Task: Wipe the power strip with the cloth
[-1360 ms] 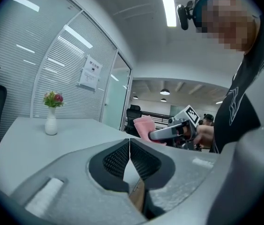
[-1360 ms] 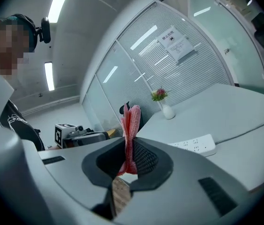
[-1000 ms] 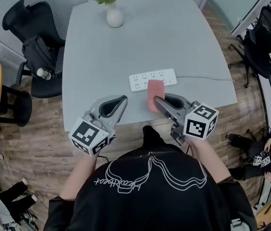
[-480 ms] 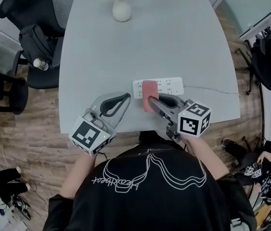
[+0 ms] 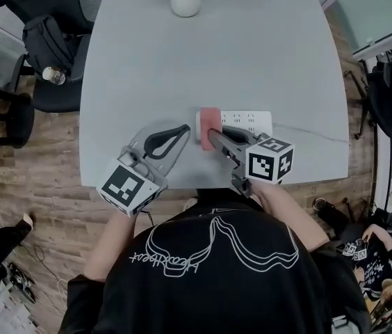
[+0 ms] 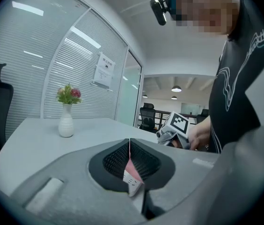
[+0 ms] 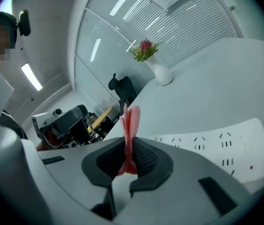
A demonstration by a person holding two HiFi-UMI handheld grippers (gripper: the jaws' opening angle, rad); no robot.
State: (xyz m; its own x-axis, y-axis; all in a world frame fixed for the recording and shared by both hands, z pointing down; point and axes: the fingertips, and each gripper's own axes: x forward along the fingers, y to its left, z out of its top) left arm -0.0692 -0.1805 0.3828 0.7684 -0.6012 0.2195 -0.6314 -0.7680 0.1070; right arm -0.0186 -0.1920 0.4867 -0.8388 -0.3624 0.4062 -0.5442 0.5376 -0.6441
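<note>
Table (image 5: 251, 61), pale grey, bears power strip (image 5: 254, 121); wood floor (image 5: 43, 179), black chair (image 5: 53, 101) beside.

A: What stands around the grey table (image 5: 251, 54)?
B: A wood-plank floor (image 5: 39, 179) under it, a black office chair (image 5: 43, 37) at its left edge, slatted blinds (image 6: 38, 64) beyond its far end.

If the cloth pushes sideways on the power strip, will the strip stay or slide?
The power strip probably slides: it looks light and lies flat on the smooth table. Its thin cable likely holds it back only slightly. The pink cloth in the right gripper looks soft, giving gentle drag.
</note>
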